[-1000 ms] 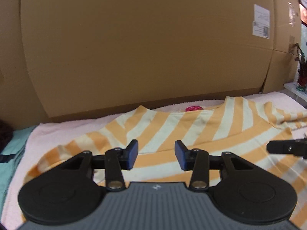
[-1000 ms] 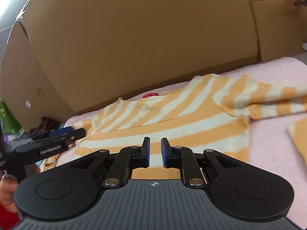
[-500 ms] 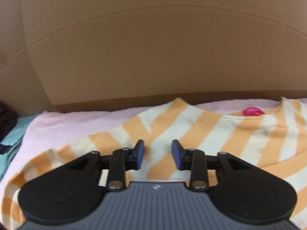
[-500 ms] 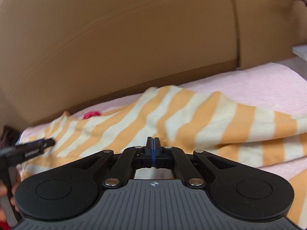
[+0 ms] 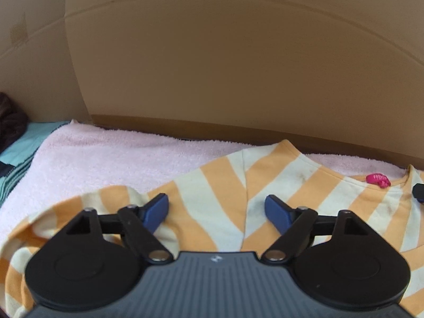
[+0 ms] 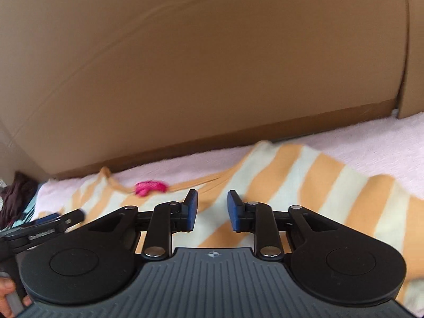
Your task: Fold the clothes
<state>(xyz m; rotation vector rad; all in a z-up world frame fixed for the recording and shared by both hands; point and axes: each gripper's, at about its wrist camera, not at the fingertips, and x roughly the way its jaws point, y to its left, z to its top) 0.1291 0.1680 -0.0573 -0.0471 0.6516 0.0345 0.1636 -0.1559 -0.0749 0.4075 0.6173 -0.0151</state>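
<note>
Both tongs have just spread: the right tongs (image 6: 212, 209), pressed together half a second ago, now gape, and the left tongs (image 5: 216, 212) stand wider. The shirt (image 5: 225, 185) lies released on the pink towel (image 5: 106, 156), collar toward its far edge.

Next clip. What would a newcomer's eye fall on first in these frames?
Most likely the orange-and-cream striped shirt, spread on a pink towel under both grippers, with a small bright pink tag at its neckline. Behind it, a big cardboard wall fills the background. The left gripper and right gripper both have open jaws, holding nothing.
</note>
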